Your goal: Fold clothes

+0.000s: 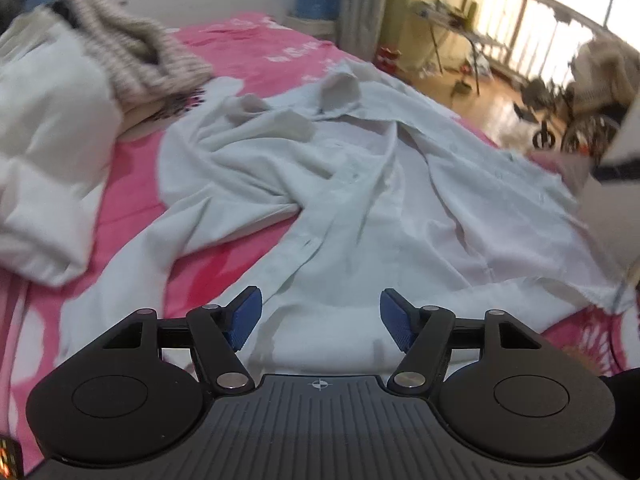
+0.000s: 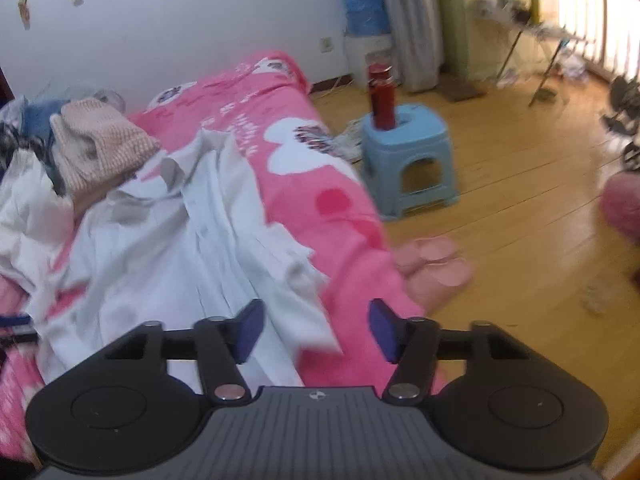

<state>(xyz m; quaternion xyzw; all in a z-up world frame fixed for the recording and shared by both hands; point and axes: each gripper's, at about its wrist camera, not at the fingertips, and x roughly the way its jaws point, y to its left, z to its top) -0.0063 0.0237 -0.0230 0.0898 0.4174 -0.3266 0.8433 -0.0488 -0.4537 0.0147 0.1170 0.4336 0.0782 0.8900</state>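
A dark red metal flask (image 2: 382,98) stands on a light blue plastic stool (image 2: 410,160); pink slippers (image 2: 436,266) lie on the wooden plank floor (image 2: 520,208).

Shirt (image 1: 340,184) spread on the bed (image 1: 256,44), clothes pile (image 1: 132,60) behind, stool (image 2: 408,160) right

One white button-up shirt (image 1: 360,184) lies spread on one bed with a pink patterned cover (image 2: 320,184), beside one heap of other clothes (image 1: 132,64). Two grippers show, the left gripper (image 1: 320,316) and the right gripper (image 2: 316,324), each with two blue-padded fingers set apart. On the floor are one light blue plastic stool (image 2: 412,168) carrying one red bottle (image 2: 382,96), and one pair of pink slippers (image 2: 436,264).
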